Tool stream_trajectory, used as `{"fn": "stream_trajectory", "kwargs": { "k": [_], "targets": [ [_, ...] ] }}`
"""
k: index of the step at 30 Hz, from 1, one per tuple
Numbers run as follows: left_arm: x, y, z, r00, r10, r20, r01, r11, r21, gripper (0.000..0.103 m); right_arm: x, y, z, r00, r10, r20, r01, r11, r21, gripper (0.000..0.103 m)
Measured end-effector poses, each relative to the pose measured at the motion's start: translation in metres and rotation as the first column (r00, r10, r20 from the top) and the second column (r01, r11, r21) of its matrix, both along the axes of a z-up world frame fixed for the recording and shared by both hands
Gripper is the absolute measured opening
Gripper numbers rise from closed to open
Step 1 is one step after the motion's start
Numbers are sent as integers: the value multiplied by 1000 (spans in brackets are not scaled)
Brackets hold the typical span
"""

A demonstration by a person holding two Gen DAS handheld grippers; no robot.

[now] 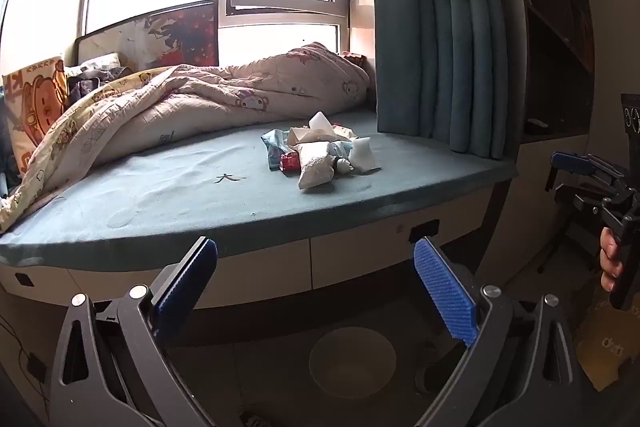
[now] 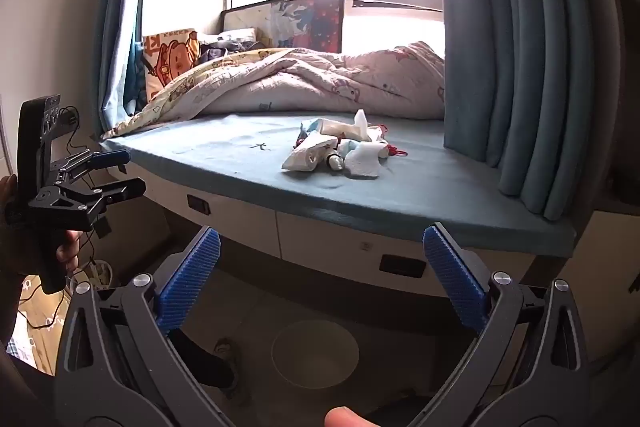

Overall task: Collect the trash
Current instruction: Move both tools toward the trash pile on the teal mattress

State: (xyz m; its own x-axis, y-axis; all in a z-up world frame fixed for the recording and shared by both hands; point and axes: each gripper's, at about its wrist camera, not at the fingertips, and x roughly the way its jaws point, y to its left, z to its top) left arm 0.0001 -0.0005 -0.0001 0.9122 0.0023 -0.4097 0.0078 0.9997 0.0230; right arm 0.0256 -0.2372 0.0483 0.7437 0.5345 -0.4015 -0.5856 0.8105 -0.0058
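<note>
A pile of trash (image 1: pixel 320 151) lies on the teal window-seat mat (image 1: pixel 160 195): white wrappers, crumpled tissues, a blue packet and a small red item. It also shows in the right wrist view (image 2: pixel 340 147). My left gripper (image 1: pixel 316 259) is open and empty, held below the seat's front edge, short of the pile. My right gripper (image 2: pixel 320 247) is open and empty, also below the front edge. Each gripper shows in the other's view, the right gripper (image 1: pixel 560 179) at far right and the left gripper (image 2: pixel 124 171) at far left.
A rumpled quilt (image 1: pixel 208 107) lies behind the pile, with a cartoon pillow (image 1: pixel 36 107) at the left. Teal curtains (image 1: pixel 440 47) hang at the right. Drawers (image 1: pixel 380 259) sit under the seat. A round plate-like object (image 1: pixel 352 359) lies on the floor below.
</note>
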Motion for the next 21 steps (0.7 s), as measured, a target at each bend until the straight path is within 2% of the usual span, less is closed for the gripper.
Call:
{"fn": "stream_trajectory", "kwargs": {
  "k": [4,11,21],
  "targets": [
    [0,0,0,1000,5,7,-6,1000,22,97,0,-1,4,1000,-3,11,3,1000,-1,98],
    [-8,-6,2,1000,10,13,-10,1000,16,97,-2,11,-1,1000,6,11,-6,1000,-16,98],
    [-7,10,4,1000,8,5,-8,1000,5,97,0,11,4,1000,20,10,-20,1000,-18,98]
  ]
}}
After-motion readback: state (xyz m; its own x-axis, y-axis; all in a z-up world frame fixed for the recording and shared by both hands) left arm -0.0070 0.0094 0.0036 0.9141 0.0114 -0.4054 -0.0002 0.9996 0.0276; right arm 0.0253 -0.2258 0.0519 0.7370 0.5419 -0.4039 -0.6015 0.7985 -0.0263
